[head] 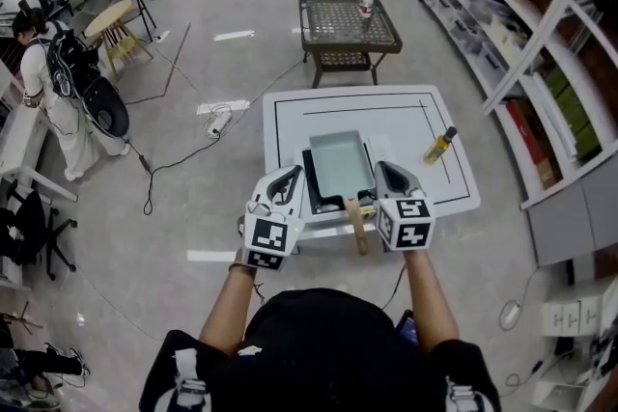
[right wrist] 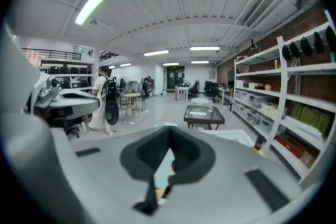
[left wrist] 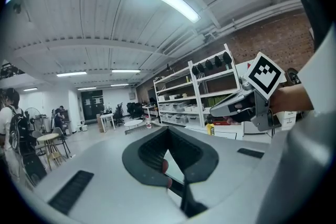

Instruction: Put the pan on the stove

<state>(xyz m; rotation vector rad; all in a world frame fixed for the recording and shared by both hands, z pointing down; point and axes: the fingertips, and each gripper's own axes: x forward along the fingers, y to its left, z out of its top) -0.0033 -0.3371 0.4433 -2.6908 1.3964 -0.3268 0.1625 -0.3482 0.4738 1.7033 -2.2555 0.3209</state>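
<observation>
So from the head view the pan point(head: 340, 164) is sitting on the black stove point(head: 315, 196) near the 6 o'clock edge of the white desk point(head: 290, 111). Its wooden handle point(head: 356, 225) pokes out past that edge. The left hand-held gripper point(head: 288, 178) is at the pan's 9 o'clock and the right hand-held gripper point(head: 388, 177) at its 3 o'clock, neither touching it. A yellow bottle point(head: 439, 146) stands at the desk's 3 o'clock side.

The gripper views show what the head view can't: both sets of jaws are pressed together with nothing in them. They mostly look out across the room, so no stove there, just a pale teal sliver under the right jaws.
</observation>
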